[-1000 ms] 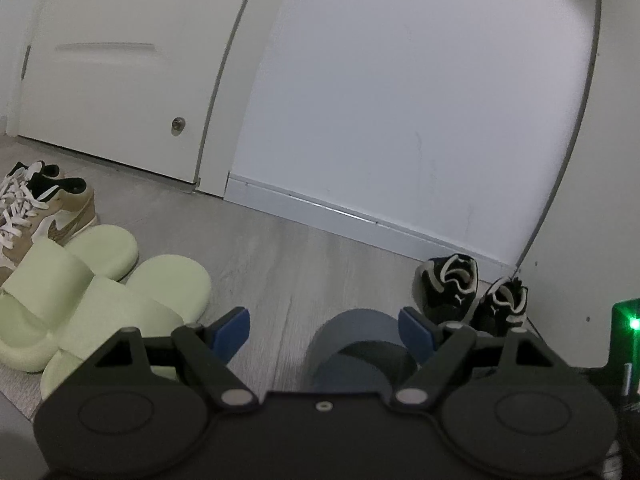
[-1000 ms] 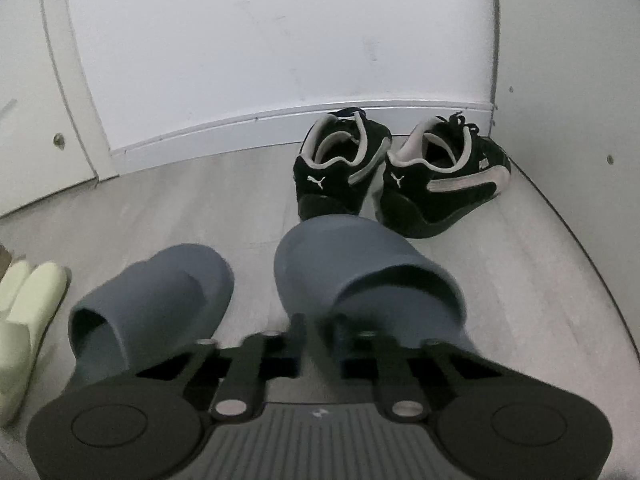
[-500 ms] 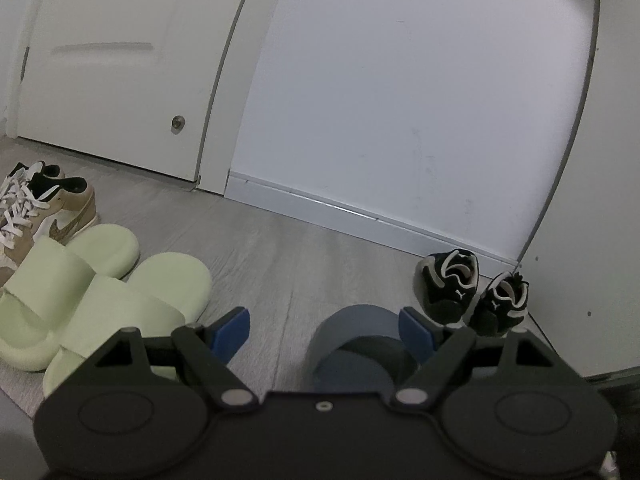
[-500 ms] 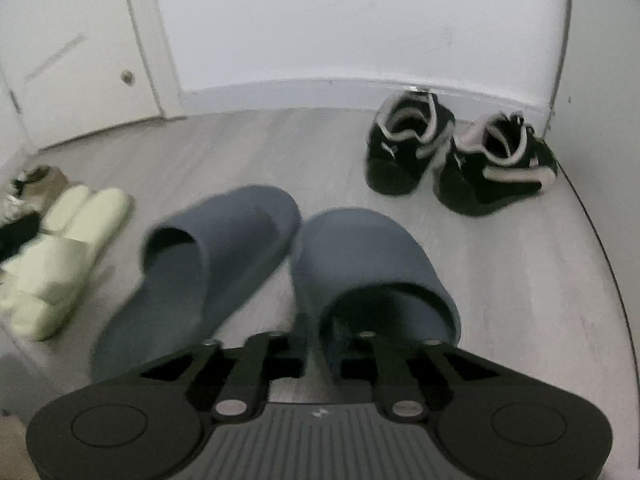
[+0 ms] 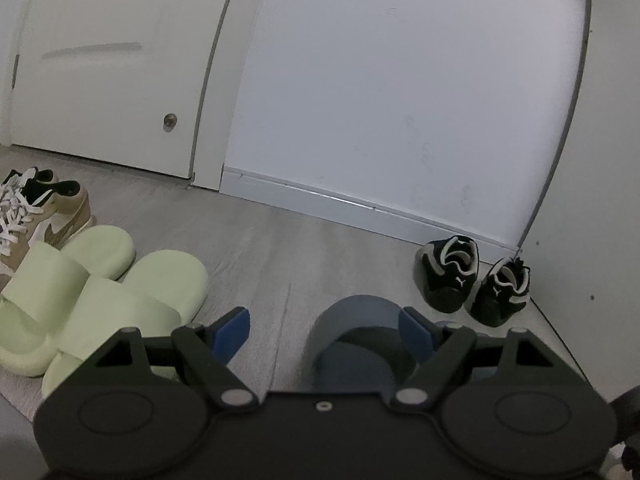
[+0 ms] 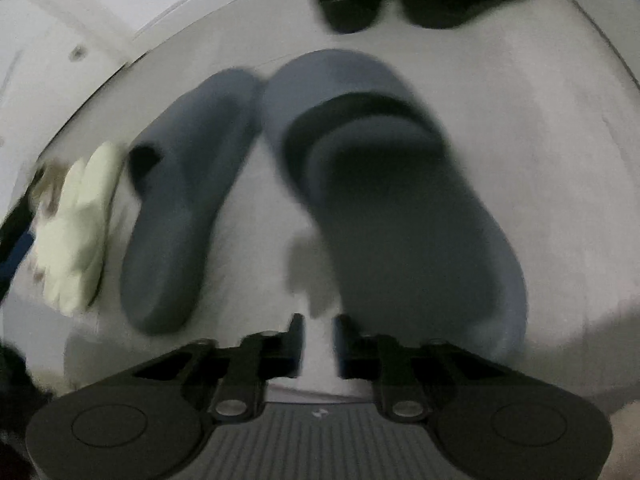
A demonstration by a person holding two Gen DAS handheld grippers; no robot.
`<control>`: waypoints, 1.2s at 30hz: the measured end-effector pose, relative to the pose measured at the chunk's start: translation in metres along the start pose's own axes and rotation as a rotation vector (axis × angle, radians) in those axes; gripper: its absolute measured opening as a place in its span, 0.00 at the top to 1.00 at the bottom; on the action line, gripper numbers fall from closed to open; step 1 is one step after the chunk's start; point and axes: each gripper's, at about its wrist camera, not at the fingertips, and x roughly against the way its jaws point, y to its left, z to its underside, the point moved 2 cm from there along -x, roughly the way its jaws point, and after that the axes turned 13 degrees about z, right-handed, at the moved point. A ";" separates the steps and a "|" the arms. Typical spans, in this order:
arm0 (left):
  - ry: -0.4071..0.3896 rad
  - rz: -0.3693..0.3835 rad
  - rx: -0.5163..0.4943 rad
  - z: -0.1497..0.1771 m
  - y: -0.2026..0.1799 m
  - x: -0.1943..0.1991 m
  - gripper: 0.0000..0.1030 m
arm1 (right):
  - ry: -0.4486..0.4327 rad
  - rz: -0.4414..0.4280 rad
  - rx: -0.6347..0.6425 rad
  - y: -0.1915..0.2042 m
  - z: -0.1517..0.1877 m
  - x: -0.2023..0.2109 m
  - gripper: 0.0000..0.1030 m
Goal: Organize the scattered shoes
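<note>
In the left wrist view the left gripper (image 5: 322, 330) fills the bottom of the frame, its jaws spread wide with nothing between them; the blue pads (image 5: 232, 326) stand well apart. Behind its right finger a blue-grey slide (image 5: 352, 344) lies on the grey floor (image 5: 280, 248), partly hidden by the gripper body. At the left edge two pale green slides (image 5: 120, 300) lie side by side, touching, and beyond them two tan sneakers (image 5: 44, 216) with white laces are cut off by the frame. At the right, near the baseboard (image 5: 360, 208) in the corner, two black sneakers (image 5: 476, 276) stand side by side. A white door (image 5: 112, 72) occupies the upper left. The right wrist view is blurred: the right gripper (image 6: 318, 340) sits at the bottom with its jaws nearly closed, a narrow gap left, holding nothing. Just above it lie two blue-grey slides, a left one (image 6: 184, 216) and a larger-looking right one (image 6: 400, 200), toes close together toward the top. The green slides smear at the left edge, the black sneakers at the top, both hard to make out.
</note>
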 end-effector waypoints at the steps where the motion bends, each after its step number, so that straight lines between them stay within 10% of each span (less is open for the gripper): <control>1: 0.000 0.000 0.000 0.000 0.000 0.000 0.20 | -0.009 0.015 -0.041 -0.007 -0.002 0.001 0.89; 12: 0.006 -0.005 -0.038 0.000 -0.007 -0.002 0.20 | -0.430 0.312 -0.267 -0.048 -0.031 0.032 0.80; 16: 0.004 0.000 -0.063 0.000 -0.012 -0.003 0.19 | -0.700 0.278 -0.167 -0.011 -0.027 0.048 0.13; 19: 0.034 -0.009 -0.086 0.003 -0.015 -0.006 0.19 | -0.800 0.317 -0.035 0.024 -0.030 0.037 0.09; 27: 0.039 -0.034 -0.014 0.004 0.000 -0.007 0.19 | -0.781 0.510 0.137 0.071 -0.054 -0.018 0.09; 36: 0.022 -0.028 0.003 0.002 0.002 -0.006 0.19 | -0.593 0.572 0.006 0.039 -0.008 0.014 0.10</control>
